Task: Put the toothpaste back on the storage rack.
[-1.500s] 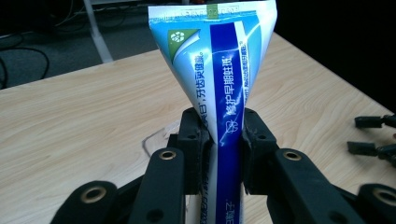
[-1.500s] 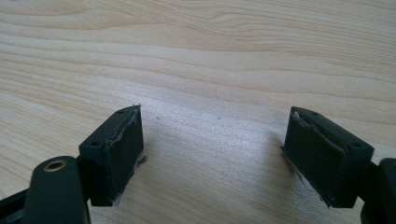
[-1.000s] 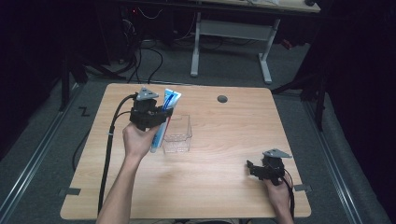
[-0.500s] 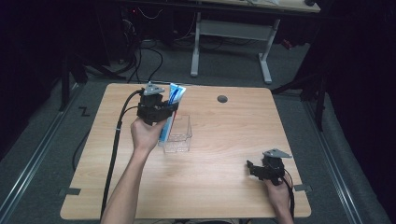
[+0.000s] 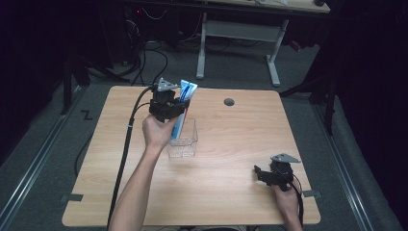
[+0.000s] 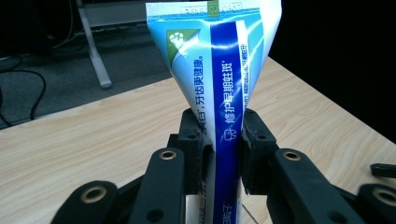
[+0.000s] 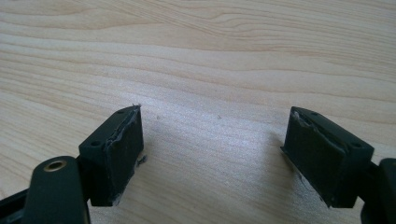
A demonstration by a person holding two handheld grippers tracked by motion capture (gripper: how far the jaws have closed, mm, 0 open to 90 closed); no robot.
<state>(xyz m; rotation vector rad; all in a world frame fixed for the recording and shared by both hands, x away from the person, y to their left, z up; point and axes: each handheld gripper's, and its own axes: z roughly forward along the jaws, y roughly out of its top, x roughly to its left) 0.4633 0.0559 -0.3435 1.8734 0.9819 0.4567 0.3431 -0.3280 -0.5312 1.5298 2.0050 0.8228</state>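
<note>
A wooden table (image 5: 231,192) fills the centre of the high view, with a clear plastic box (image 5: 184,142) just left of its middle. Above the box, the left gripper (image 5: 175,103) clamps a blue-and-white toothpaste tube (image 6: 219,84), crimped end up. At lower right, the right gripper (image 5: 262,174) rests with jaws wide apart, holding nothing.

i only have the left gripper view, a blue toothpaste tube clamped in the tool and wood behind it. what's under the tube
Observer: From the high view, a clear plastic box stands on the table, and the toothpaste tube points down into it.
Operator: is the other tool near it
Observer: No, the right tool sits by the table's near right corner, far from the box.
Operator: holding anything
Observer: No; in the right gripper view its pads stand wide apart over bare wood.
</note>
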